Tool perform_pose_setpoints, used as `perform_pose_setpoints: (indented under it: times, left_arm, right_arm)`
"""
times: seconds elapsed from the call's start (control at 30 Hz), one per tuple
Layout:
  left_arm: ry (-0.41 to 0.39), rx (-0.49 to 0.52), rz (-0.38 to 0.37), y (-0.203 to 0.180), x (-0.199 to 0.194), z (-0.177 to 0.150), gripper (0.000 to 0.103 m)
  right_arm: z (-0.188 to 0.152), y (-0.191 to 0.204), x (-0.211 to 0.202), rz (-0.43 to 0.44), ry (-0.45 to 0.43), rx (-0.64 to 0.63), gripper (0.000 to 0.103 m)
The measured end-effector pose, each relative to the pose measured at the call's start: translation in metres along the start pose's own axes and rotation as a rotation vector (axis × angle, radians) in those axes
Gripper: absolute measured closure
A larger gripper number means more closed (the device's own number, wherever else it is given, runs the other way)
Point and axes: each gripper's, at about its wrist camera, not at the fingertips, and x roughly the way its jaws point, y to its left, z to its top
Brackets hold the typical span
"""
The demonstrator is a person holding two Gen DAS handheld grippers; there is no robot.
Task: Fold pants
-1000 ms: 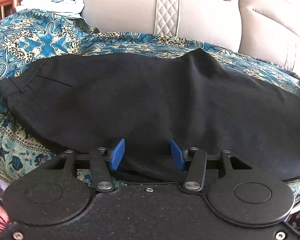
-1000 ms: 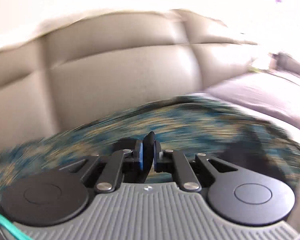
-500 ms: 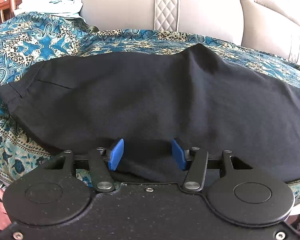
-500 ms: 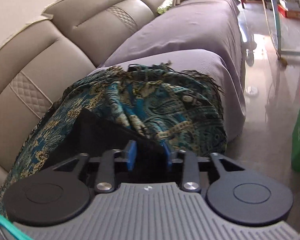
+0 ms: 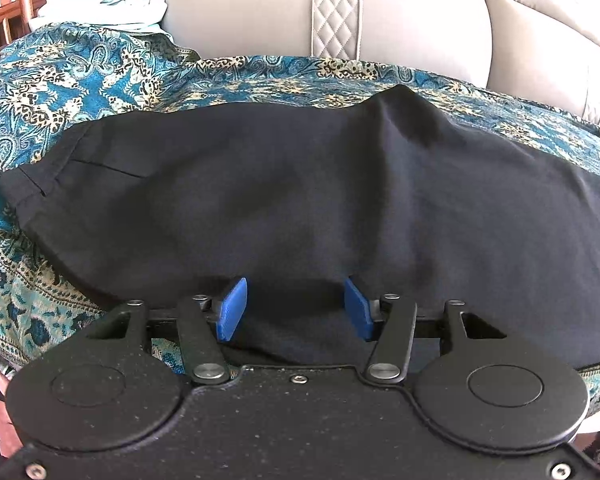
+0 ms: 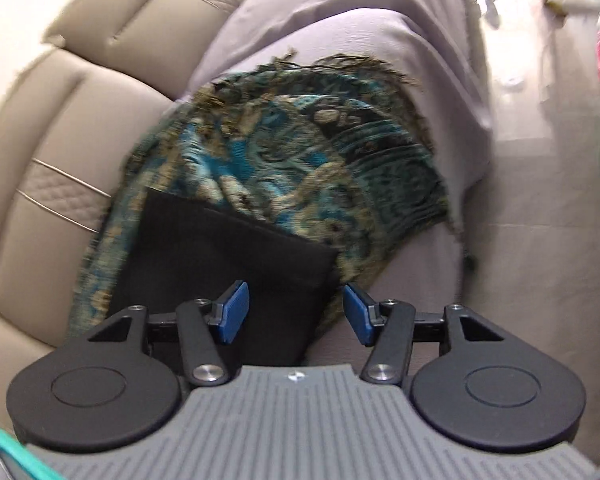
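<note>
One black pants (image 5: 300,200), two grippers (image 5: 294,309) (image 6: 294,312) seemingly open

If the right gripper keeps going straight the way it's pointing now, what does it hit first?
Most likely the black pants: their end lies directly ahead between the open jaws of the right gripper. Beyond them comes the teal patterned throw on the sofa. How far above the cloth the gripper is remains unclear.

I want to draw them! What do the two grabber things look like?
Both have bright blue fingers on black metal links with silver rivets and two round black discs. The left gripper has a speckled black body; the right gripper has a ribbed grey one.
</note>
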Motion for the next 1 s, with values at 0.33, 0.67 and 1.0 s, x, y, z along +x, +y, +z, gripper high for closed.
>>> perform_pose_setpoints:
  times: [0.33,0.67,1.0]
  left_arm:
    - [-0.003,0.000,0.001,0.000,0.000,0.000,0.052]
    - [-0.005,-0.002,0.002,0.000,-0.001,0.000,0.051]
    - [-0.003,-0.002,0.004,-0.001,-0.002,0.000,0.051]
  right_arm:
    - [0.002,0.007,0.008,-0.040,-0.010,-0.023,0.033]
    - [0.003,0.001,-0.004,0.122,-0.049,0.025,0.052]
    - [-0.062,0.083,-0.023,-0.175,-0.279,-0.581,0.073]
